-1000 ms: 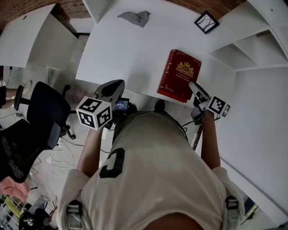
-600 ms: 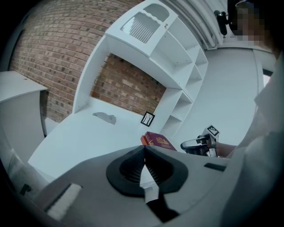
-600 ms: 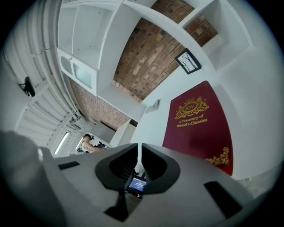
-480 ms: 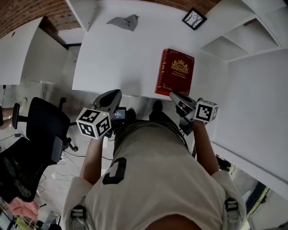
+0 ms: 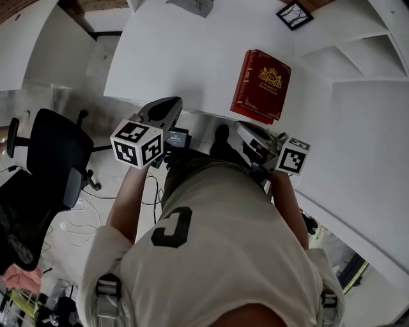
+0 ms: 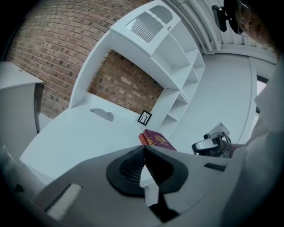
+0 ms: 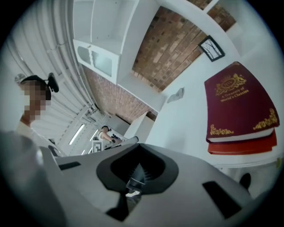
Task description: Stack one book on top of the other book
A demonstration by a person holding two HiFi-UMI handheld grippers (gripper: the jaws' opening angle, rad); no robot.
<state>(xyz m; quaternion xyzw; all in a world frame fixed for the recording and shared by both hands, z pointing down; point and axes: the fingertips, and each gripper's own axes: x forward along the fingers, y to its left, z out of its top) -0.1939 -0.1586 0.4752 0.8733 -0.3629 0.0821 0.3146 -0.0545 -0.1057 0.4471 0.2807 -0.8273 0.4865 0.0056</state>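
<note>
Two books lie stacked near the front right edge of the white table (image 5: 166, 57): a maroon book (image 5: 265, 82) with a gold crest rests on a red book (image 7: 242, 147). The pair also shows as a stack (image 6: 155, 138) in the left gripper view. My right gripper (image 5: 241, 129) hangs off the table's front edge, below and left of the books and apart from them. Its jaws have just been closing and stand shut (image 7: 138, 170) with nothing between them. My left gripper (image 5: 171, 105) hovers at the front edge, far left of the books, shut (image 6: 144, 148) and empty.
A small black picture frame (image 5: 294, 14) and a grey cloth (image 5: 192, 5) lie at the table's far side. White shelving (image 5: 364, 51) rises to the right. A black office chair (image 5: 54, 156) stands on the floor to the left, with cables beside it.
My right gripper has drawn back from the corner of the books, off the table edge toward my body, and its jaws have closed. The left gripper has barely moved.
</note>
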